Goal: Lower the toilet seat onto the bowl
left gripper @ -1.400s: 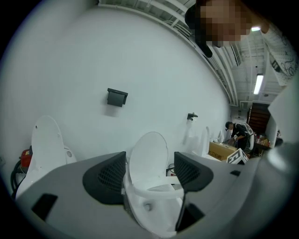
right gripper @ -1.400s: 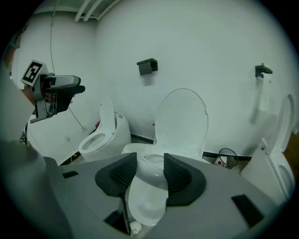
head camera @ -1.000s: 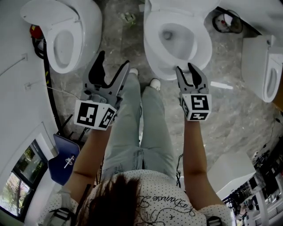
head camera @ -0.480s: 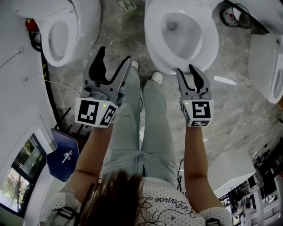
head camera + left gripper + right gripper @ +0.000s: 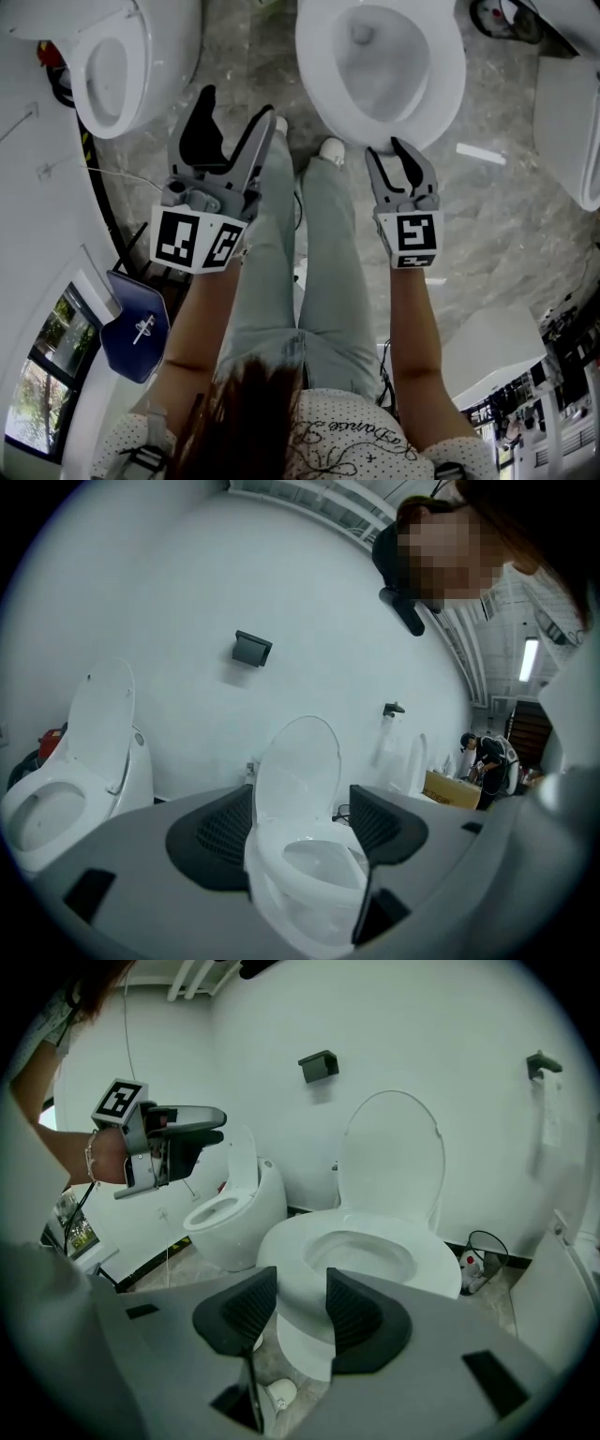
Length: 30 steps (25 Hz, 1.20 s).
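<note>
Standing square to the toilet bowl (image 5: 441, 89) on the grey stone floor (image 5: 506, 216), I hold both tongs out in front of me with nothing in either. My left gripper (image 5: 237, 105) is spread wide, and its own view shows only the toilet well beyond the pads. My right gripper (image 5: 387, 148) is about half open over the near lip of the bowl, with a narrow bare gap between its pads.

The toilet seat (image 5: 389, 1152) stands upright against the white wall (image 5: 450, 1026) behind the bowl, well apart from both tongs. From here it may be the seat alone or the seat and lid folded together; I cannot tell which.

The step in hand is the reach. As I judge it, the good way is to carry the right tongs over the bowl to the top edge of the raised seat and pinch that rim squarely. Then I would tip it forward and keep hold all the way down, so it settles on the bowl rather than slams. A second toilet (image 5: 103, 75) stands off to my left, clear of the work.
</note>
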Each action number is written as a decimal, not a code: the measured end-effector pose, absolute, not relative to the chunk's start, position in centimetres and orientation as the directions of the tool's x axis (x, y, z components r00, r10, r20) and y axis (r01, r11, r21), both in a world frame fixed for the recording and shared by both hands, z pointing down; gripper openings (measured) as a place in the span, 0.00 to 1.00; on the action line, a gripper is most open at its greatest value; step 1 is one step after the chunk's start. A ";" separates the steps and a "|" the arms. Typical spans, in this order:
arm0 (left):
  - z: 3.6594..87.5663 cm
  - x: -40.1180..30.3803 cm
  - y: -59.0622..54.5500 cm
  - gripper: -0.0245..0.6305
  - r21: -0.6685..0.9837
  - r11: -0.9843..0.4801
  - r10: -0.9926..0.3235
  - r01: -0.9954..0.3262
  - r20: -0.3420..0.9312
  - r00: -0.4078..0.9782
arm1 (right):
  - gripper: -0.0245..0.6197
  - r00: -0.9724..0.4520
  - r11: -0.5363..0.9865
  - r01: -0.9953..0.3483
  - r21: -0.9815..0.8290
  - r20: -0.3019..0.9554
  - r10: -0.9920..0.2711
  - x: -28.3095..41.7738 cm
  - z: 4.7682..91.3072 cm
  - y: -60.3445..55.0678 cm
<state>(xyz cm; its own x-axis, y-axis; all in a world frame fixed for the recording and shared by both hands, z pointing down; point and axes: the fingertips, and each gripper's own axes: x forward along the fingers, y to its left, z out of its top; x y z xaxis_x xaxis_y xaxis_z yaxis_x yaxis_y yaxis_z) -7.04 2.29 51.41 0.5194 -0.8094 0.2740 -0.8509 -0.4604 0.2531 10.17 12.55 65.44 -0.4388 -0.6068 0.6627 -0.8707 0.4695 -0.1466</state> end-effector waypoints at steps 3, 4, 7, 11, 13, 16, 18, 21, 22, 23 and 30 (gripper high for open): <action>51.8 -6.7 2.3 0.51 0.252 -0.463 -0.810 -0.850 0.270 0.521 | 0.31 -0.438 0.474 -0.868 -0.147 0.675 -0.593 10.0 67.0 13.3; 52.0 -6.7 2.4 0.51 0.252 -0.463 -0.810 -0.850 0.270 0.521 | 0.31 -0.437 0.475 -0.868 -0.147 0.680 -0.588 10.0 67.5 13.5; 52.9 -6.6 2.8 0.51 0.251 -0.459 -0.807 -0.852 0.282 0.518 | 0.31 -0.434 0.479 -0.866 -0.148 0.699 -0.569 10.0 69.2 14.3; 54.5 -7.0 3.3 0.51 0.247 -0.450 -0.805 -0.858 0.304 0.510 | 0.31 -0.428 0.484 -0.863 -0.148 0.723 -0.543 9.8 71.8 15.1; 55.3 -7.2 3.6 0.51 0.246 -0.446 -0.803 -0.860 0.315 0.507 | 0.30 -0.428 0.488 -0.860 -0.151 0.734 -0.527 9.7 72.9 15.5; 56.1 -7.2 3.8 0.51 0.248 -0.444 -0.799 -0.861 0.325 0.506 | 0.30 -0.423 0.489 -0.858 -0.153 0.751 -0.507 9.6 74.5 15.9; 56.7 -7.3 4.0 0.51 0.247 -0.443 -0.798 -0.862 0.329 0.504 | 0.30 -0.417 0.487 -0.860 -0.153 0.761 -0.497 9.6 75.5 16.1; 57.5 -7.8 4.3 0.51 0.248 -0.428 -0.803 -0.869 0.338 0.491 | 0.30 -0.413 0.487 -0.860 -0.155 0.771 -0.484 9.5 77.2 16.5; 57.8 -8.0 4.3 0.51 0.249 -0.418 -0.806 -0.874 0.341 0.483 | 0.29 -0.414 0.489 -0.858 -0.157 0.774 -0.478 9.5 77.7 16.7; 58.0 -8.2 4.4 0.51 0.250 -0.409 -0.810 -0.878 0.343 0.475 | 0.29 -0.415 0.491 -0.856 -0.159 0.778 -0.472 9.5 78.3 16.8; 59.3 -8.3 4.8 0.51 0.249 -0.397 -0.812 -0.884 0.355 0.464 | 0.27 -0.414 0.517 -0.841 -0.156 0.802 -0.431 9.6 82.1 17.3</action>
<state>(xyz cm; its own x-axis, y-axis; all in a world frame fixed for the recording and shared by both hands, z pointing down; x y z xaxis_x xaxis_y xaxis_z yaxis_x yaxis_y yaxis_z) -8.27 4.79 59.34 0.4640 -0.8118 0.3546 -0.8837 -0.3965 0.2487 9.65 17.33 82.14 -0.4141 -0.4313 0.8016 -0.8414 0.5173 -0.1564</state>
